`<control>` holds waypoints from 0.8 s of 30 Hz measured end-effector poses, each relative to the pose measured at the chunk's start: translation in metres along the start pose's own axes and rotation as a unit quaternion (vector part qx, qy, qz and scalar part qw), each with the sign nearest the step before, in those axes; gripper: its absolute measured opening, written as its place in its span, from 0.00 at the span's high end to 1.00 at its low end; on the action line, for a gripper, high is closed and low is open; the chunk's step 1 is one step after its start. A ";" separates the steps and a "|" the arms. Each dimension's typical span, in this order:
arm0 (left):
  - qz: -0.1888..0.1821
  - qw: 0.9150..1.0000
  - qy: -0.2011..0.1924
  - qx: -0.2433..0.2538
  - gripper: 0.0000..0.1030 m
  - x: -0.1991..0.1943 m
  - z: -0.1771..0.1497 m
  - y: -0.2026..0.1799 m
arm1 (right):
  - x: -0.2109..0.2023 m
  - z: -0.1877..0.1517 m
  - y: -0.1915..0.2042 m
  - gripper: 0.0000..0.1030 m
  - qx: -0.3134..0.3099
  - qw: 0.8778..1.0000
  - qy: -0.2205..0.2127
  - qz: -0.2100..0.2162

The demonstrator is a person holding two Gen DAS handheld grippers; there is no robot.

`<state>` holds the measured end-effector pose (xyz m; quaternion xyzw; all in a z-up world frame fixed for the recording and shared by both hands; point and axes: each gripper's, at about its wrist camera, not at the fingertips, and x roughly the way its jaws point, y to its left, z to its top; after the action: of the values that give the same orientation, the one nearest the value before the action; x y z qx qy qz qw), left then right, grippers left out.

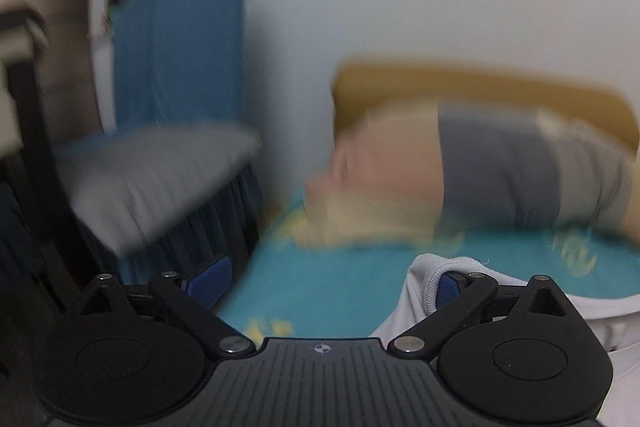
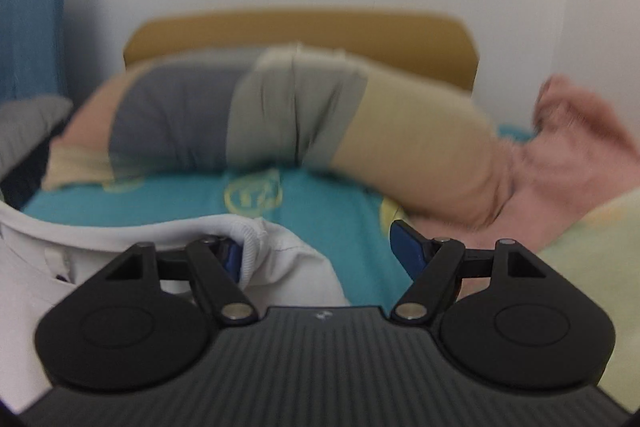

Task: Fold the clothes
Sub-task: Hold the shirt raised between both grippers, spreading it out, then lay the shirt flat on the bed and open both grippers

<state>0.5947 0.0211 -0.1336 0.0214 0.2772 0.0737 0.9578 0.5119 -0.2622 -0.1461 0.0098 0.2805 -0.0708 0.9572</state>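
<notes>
Two grippers, left gripper (image 1: 334, 277) and right gripper (image 2: 316, 247), both wide, nothing clamped. White garment (image 2: 288, 263): soft, light, limp; ribbed hem (image 1: 430, 281) draped against inner fingers, best hold.

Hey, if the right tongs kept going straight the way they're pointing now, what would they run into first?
Probably the teal bedsheet just ahead of the right tongs, which stand open. The rolled striped blanket lies further on. Motion blur makes depth unclear.
</notes>
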 end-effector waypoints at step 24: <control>-0.068 0.985 0.114 0.109 0.00 -0.151 -0.045 0.005 | -0.139 -0.014 0.016 0.28 0.016 0.988 0.115 0.100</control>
<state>0.4442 0.0030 -0.0914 0.0979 0.3920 -0.0206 0.9145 0.3908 -0.2269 -0.0835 0.0608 0.3849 0.0220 0.9207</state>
